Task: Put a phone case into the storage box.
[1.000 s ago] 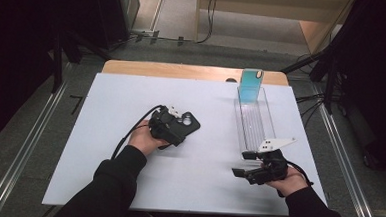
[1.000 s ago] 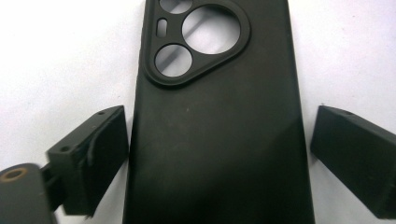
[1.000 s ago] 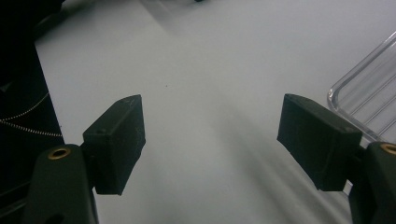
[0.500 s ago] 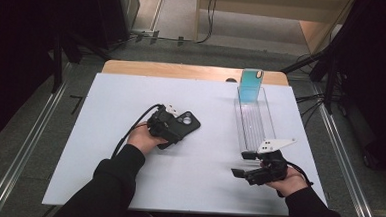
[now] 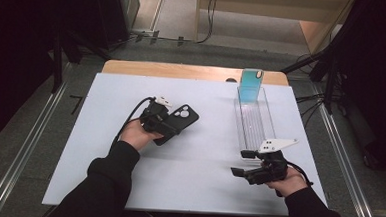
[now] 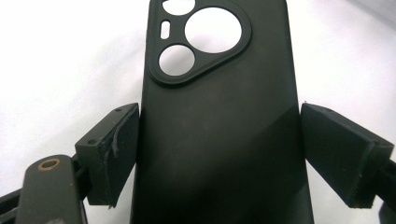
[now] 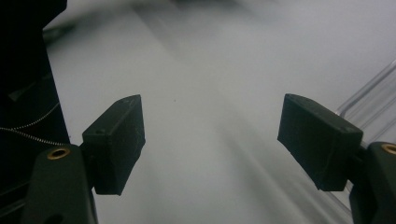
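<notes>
Near the front right corner of the white worktop, the right gripper is held low in the person's right hand, its jaws spread wide apart with nothing between them; in the right gripper view, bare worktop is seen through the gap, and the edge of a clear tray shows just beside the right-hand jaw. Farther in, left of the worktop's middle, the left gripper is held in the left hand with a black phone case between its jaws. In the left gripper view, the case lies back up, its camera cutouts pointing away, and both pads sit against its long edges, so the case is gripped across its width; the jaws have just been closing on it. Along the right edge of the worktop, the clear tray runs from near to far, and a teal phone case stands upright at its far end, close to the back right corner.
</notes>
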Demonstrator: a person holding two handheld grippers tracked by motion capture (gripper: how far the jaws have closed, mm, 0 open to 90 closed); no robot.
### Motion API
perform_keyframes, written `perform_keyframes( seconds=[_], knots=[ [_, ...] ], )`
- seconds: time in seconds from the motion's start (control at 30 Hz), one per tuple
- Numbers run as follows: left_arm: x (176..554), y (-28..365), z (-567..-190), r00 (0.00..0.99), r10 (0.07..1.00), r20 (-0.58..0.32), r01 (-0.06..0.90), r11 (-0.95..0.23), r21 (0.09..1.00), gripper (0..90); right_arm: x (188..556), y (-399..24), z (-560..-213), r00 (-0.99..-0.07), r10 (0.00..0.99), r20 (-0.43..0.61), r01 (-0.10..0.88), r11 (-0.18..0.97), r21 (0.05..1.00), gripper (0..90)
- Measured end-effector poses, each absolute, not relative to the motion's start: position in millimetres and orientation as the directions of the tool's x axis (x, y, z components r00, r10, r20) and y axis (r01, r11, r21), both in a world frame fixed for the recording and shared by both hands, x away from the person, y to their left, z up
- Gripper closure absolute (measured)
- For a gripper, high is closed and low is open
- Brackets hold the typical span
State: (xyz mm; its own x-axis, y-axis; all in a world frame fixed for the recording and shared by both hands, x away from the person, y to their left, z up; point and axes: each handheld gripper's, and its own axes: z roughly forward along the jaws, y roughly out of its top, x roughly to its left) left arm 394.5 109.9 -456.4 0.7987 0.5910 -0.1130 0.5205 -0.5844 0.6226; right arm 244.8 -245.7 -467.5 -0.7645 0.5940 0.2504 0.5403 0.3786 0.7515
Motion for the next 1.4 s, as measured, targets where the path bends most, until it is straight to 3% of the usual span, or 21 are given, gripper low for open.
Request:
perform_keyframes(
  seconds=[0.7,1.4],
  knots=[
    [342.6,119.2,-429.3,0.786,0.586,-0.199,0.542,-0.497,0.677,15.6,241.9,-241.4,-457.6,-0.764,0.595,0.25,0.523,0.343,0.78,19.4],
    [306.6,118.9,-440.4,0.743,0.629,-0.228,0.556,-0.389,0.735,15.4,240.9,-216.8,-428.9,-0.691,0.657,0.301,0.575,0.247,0.78,20.8]
  ],
)
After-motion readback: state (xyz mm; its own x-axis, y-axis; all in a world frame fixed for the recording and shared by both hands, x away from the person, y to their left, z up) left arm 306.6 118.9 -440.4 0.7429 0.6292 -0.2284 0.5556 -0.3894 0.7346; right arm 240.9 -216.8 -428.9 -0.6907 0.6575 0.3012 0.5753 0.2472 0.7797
